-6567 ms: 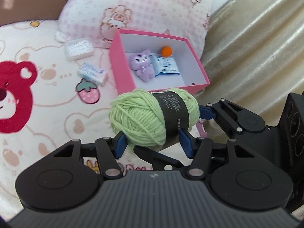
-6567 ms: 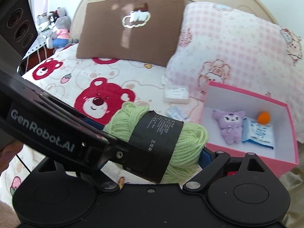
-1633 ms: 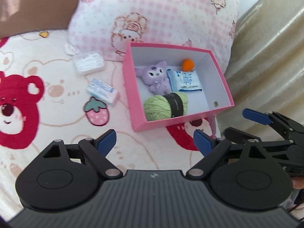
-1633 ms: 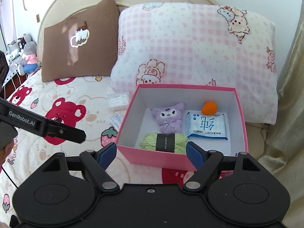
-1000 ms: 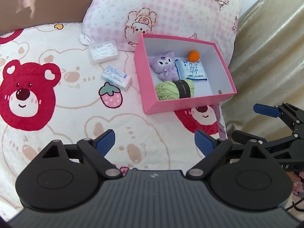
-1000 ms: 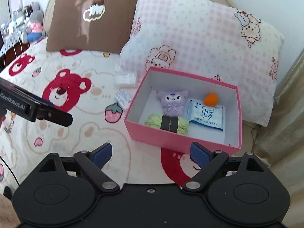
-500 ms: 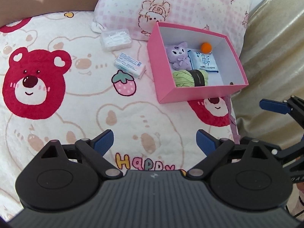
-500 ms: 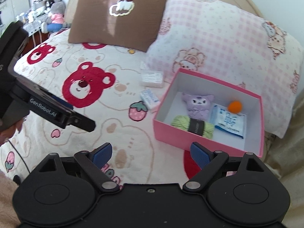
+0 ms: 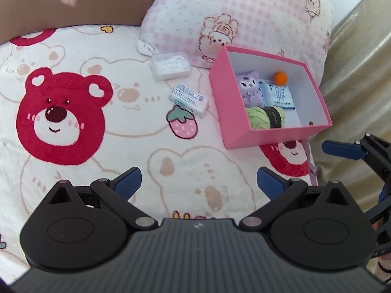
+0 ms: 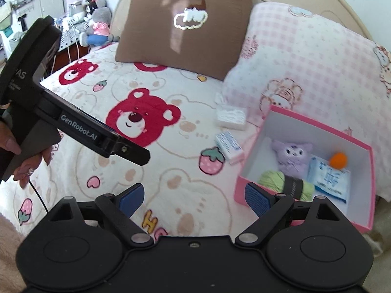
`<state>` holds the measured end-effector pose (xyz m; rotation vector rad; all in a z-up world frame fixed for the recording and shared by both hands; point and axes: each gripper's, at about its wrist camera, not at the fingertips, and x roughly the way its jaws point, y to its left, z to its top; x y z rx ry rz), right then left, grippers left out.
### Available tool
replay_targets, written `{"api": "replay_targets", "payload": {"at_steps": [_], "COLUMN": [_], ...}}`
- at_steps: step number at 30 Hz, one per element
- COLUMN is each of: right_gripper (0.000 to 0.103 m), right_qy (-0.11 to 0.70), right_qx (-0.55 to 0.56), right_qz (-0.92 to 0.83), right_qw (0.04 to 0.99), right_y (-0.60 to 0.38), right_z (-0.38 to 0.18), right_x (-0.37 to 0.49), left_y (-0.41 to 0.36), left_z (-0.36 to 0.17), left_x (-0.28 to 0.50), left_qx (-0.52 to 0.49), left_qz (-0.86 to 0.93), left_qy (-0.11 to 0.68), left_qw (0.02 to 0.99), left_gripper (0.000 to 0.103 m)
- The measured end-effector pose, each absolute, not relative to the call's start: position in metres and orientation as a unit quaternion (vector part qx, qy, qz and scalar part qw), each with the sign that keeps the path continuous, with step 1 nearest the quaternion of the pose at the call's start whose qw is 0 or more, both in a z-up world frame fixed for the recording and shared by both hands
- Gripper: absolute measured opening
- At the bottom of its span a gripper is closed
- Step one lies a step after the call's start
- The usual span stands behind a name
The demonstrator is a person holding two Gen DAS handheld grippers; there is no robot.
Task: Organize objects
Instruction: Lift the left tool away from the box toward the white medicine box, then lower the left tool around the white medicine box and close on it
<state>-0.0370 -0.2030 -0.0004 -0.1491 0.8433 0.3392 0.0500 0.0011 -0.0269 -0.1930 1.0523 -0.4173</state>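
Note:
The pink box (image 9: 234, 112) sits at the bed's right edge. In it lie a green yarn ball (image 9: 259, 120), a purple plush (image 9: 251, 89), an orange ball (image 9: 280, 77) and a blue-white packet (image 9: 277, 95). On the blanket left of the box lie a clear box of white sticks (image 9: 170, 65) and a white-blue pack (image 9: 189, 97). My left gripper (image 9: 199, 180) hovers over the blanket well short of them, jaws opening, nothing between them. My right gripper (image 10: 194, 196) is open and empty, with the box (image 10: 240, 191) and yarn (image 10: 271, 180) just past its right finger.
A brown pillow (image 10: 185, 29) and a pink checked pillow (image 10: 305, 56) lean on the headboard behind the box. Gold fabric (image 9: 356, 73) hangs along the bed's right side. A hand (image 10: 24, 168) holds the left gripper's handle at the left. The blanket carries red bear prints (image 9: 61, 114).
The yarn I held earlier now lies in the pink box. Over the last second both grippers drew back from the box and swung left, and the left jaws widened slightly.

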Motion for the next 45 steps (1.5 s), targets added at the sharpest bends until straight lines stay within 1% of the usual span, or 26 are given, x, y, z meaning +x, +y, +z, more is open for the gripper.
{"api": "replay_targets", "payload": {"at_steps": [4, 6, 9, 13, 14, 17, 23, 28, 35, 39, 41, 45], "right_gripper": [0.092, 0.092, 0.092, 0.091, 0.091, 0.091, 0.091, 0.091, 0.091, 0.090, 0.087, 0.086], "right_qy": [0.391, 0.390, 0.376, 0.317, 0.318, 0.332, 0.343, 0.358, 0.376, 0.370, 0.364, 0.331], "right_qx": [-0.065, -0.059, -0.040, -0.059, -0.071, -0.106, -0.058, -0.010, -0.004, -0.004, -0.001, 0.005], "right_qz": [0.163, 0.147, 0.127, 0.096, 0.092, 0.051, 0.057, 0.053, 0.054, 0.056, 0.050, -0.027], "right_qw": [0.903, 0.907, 0.917, 0.942, 0.941, 0.936, 0.936, 0.932, 0.925, 0.927, 0.930, 0.943], "right_y": [-0.195, -0.194, -0.194, -0.185, -0.181, -0.167, -0.161, -0.160, -0.151, -0.146, -0.143, -0.135], "right_z": [-0.010, -0.017, -0.029, -0.041, -0.045, -0.059, -0.075, -0.093, -0.114, -0.122, -0.127, -0.139], "right_x": [-0.027, -0.021, -0.012, -0.004, -0.001, 0.012, 0.031, 0.044, 0.054, 0.057, 0.059, 0.065], "left_y": [0.004, 0.008, 0.010, 0.007, 0.005, 0.003, 0.003, 0.012, 0.018, 0.018, 0.017, 0.015], "left_z": [-0.029, -0.026, -0.020, -0.018, -0.019, -0.024, -0.038, -0.055, -0.076, -0.086, -0.090, -0.096], "left_x": [0.063, 0.070, 0.082, 0.097, 0.100, 0.109, 0.119, 0.128, 0.136, 0.143, 0.146, 0.155], "left_qx": [-0.081, -0.092, -0.079, -0.051, -0.039, -0.025, 0.001, -0.014, -0.017, -0.026, -0.027, -0.025], "left_qz": [-0.202, -0.211, -0.221, -0.235, -0.237, -0.242, -0.244, -0.245, -0.239, -0.246, -0.252, -0.255], "left_qy": [0.498, 0.488, 0.471, 0.451, 0.454, 0.454, 0.445, 0.455, 0.465, 0.479, 0.482, 0.480], "left_qw": [0.839, 0.842, 0.850, 0.860, 0.858, 0.857, 0.862, 0.856, 0.852, 0.842, 0.839, 0.839], "left_gripper": [0.102, 0.102, 0.102, 0.102, 0.100, 0.100, 0.099, 0.099, 0.099, 0.099, 0.099, 0.099]}}
